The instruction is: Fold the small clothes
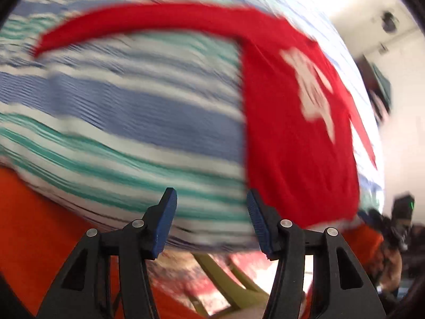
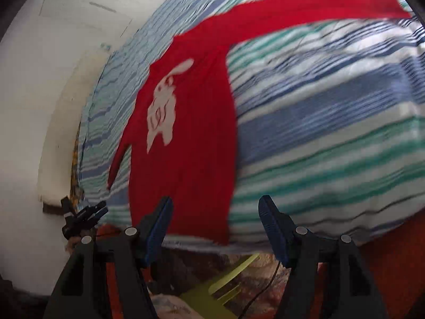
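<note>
Red long-sleeved top (image 1: 297,143) lies flat on the striped bed cover (image 1: 132,111), right of centre in the left wrist view, one sleeve stretched to the upper left. Left tool (image 1: 211,222) and right tool (image 2: 215,228) both stand apart, gripping nothing. Views blurred.

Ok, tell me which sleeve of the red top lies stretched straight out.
The long sleeve reaching toward the right edge in the right wrist view; the other sleeve hangs down beside the body.

Red shirt (image 1: 297,143), white print; blue-green-white striped sheet (image 1: 127,111).
</note>
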Demonstrator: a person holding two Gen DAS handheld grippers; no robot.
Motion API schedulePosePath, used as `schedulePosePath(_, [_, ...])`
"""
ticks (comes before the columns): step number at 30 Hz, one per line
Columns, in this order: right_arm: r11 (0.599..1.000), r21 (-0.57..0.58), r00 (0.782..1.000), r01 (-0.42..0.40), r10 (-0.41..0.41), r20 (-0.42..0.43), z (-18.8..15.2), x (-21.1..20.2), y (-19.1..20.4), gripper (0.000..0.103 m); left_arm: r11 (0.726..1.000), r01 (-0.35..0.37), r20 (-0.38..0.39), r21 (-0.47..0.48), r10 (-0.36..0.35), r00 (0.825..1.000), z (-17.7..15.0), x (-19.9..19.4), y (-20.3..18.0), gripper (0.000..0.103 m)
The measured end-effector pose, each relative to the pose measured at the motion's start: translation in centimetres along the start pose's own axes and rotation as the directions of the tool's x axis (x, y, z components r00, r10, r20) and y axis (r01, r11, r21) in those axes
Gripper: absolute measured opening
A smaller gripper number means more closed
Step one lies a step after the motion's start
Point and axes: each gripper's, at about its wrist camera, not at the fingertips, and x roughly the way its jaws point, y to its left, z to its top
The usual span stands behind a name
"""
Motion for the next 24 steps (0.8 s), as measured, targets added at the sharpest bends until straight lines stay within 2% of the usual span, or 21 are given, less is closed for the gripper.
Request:
schedulePosePath(3, [0.998, -0.05, 0.998, 0.04, -0.043, -0.043, -0.5, 2.9, 1.0, 0.067, 0.996, -0.015, -0.075, 0.084, 0.021, 0.997, -0.9, 3.5, -3.2, 0.057])
schedulePosePath(6, [0.994, -0.084, 0.996, 0.067, -0.072, -0.058, -0.2, 4.8, 1.3, 0.066, 0.99, -0.036, -0.069, 0.136, 0.045, 0.997, -0.7, 4.7, -4.4, 0.065])
schedulePosePath(8, [0.991, -0.111, 0.993, 0.077, -0.085, -0.076, -0.1, 5.2, 1.4, 0.051, 0.995, -0.017, -0.066, 0.101, 0.024, 0.998, 0.5, 4.8, -3.9, 0.065])
schedulePosePath(9, [0.991, -0.112, 0.993, 0.071, -0.08, -0.082, 0.0, 5.2, 1.4, 0.027, 0.998, 0.01, -0.062, 0.067, -0.006, 0.998, 1.1, 4.7, -3.2, 0.064])
schedulePosePath(10, [0.993, -0.103, 0.995, 0.05, -0.058, -0.085, 0.1, 4.9, 1.4, 0.011, 0.999, 0.029, -0.058, 0.038, -0.027, 0.998, 1.0, 4.5, -2.7, 0.062])
schedulePosePath(14, [0.994, -0.107, 0.997, 0.038, -0.045, -0.059, -0.1, 3.5, 1.3, 0.008, 0.997, 0.067, -0.057, -0.03, -0.069, 0.996, 0.3, 4.1, -1.3, 0.054])
schedulePosePath(16, [0.993, -0.106, 0.997, 0.048, -0.054, -0.054, -0.1, 3.2, 1.2, 0.005, 0.995, 0.075, -0.044, -0.058, -0.078, 0.996, -0.1, 3.9, -0.6, 0.054])
schedulePosePath(18, [0.995, -0.092, 0.997, 0.046, -0.051, -0.051, 0.0, 3.1, 1.0, 0.005, 0.995, 0.078, -0.037, -0.066, -0.081, 0.996, -0.3, 4.2, -0.6, 0.058])
schedulePosePath(20, [0.995, -0.084, 0.997, 0.045, -0.049, -0.053, 0.0, 3.3, 0.8, 0.005, 0.997, 0.068, -0.042, -0.035, -0.07, 0.997, -0.4, 4.4, -1.2, 0.075])
schedulePosePath(22, [0.996, -0.085, 0.997, 0.041, -0.046, -0.055, 0.2, 3.5, 0.8, 0.005, 0.998, 0.035, -0.049, 0.044, -0.033, 0.998, -0.4, 5.0, -2.9, 0.082])
schedulePosePath(23, [0.995, -0.088, 0.998, 0.038, -0.043, -0.053, 0.1, 3.3, 0.8, 0.005, 0.998, 0.006, -0.048, 0.069, -0.003, 0.999, -0.4, 5.3, -3.5, 0.076])
schedulePosePath(24, [0.995, -0.094, 0.998, 0.032, -0.037, -0.051, 0.1, 3.2, 0.9, 0.005, 0.995, -0.028, -0.039, 0.095, 0.032, 0.999, -0.6, 5.2, -4.0, 0.064])
